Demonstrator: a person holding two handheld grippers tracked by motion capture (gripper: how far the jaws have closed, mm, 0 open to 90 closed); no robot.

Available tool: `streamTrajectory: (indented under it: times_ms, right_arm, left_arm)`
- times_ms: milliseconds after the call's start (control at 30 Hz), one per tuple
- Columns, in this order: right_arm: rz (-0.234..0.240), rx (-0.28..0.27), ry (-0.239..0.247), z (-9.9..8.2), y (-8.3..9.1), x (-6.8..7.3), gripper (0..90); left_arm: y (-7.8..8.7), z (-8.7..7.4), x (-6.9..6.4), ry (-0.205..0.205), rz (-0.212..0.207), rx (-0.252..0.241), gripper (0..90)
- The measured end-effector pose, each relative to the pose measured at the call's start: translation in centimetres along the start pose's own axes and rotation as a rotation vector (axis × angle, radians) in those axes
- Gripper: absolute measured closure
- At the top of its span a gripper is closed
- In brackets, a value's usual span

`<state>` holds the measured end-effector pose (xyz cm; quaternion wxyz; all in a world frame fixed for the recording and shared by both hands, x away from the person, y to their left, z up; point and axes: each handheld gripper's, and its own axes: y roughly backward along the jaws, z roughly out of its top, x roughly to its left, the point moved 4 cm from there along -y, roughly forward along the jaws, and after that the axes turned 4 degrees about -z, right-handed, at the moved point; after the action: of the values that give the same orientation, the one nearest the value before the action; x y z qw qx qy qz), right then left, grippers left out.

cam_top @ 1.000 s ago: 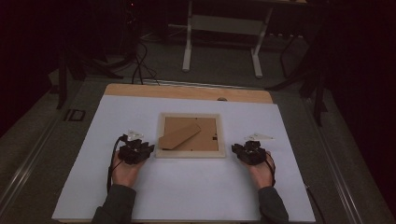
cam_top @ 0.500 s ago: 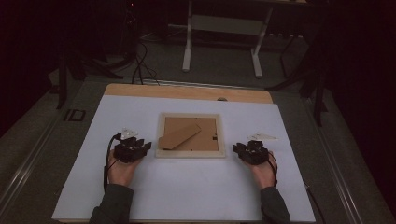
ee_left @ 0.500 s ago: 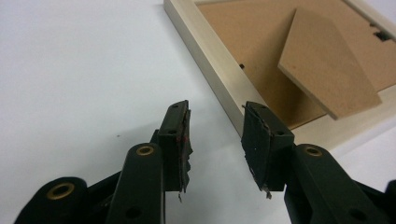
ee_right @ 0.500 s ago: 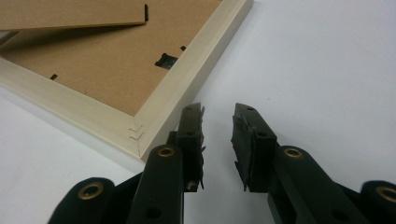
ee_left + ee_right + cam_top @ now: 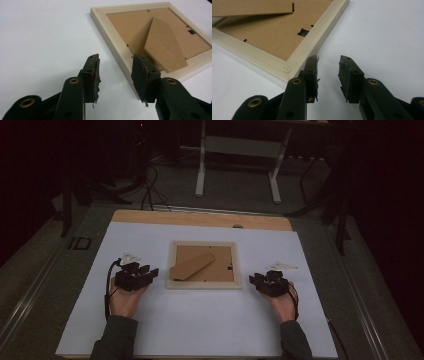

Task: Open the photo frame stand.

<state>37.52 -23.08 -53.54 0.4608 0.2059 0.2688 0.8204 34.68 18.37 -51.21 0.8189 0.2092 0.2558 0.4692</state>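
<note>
Both grippers have drawn back from the frame, jaws just opening. High view: pale wooden picture frame [image 5: 204, 265], brown backing up, lies mid-table on the white sheet [image 5: 200, 320]; left gripper [image 5: 150, 271] and right gripper [image 5: 254, 279] flank it, apart. Wooden table edge [image 5: 150, 217] at the far side; dark floor, cables, grey stand legs [image 5: 201, 165] beyond.

Left gripper view: jaws parted, nothing between.

Right gripper view: same, beside the frame's corner.
</note>
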Motion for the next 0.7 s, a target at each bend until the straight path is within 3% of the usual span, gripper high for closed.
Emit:
streamTrajectory:
  times_ms: [333,700]
  right_arm:
    - [0.004,-0.007,-0.010,0.0,0.2,-0.2,64.6]
    - [0.004,-0.020,-0.016,0.1,0.5,-0.4,61.2]
  left_arm:
    - [1.2,2.2,-1.3,-0.052,-0.040,-0.027,53.5]
    - [0.4,4.1,-2.8,-0.081,-0.113,-0.015,54.6]
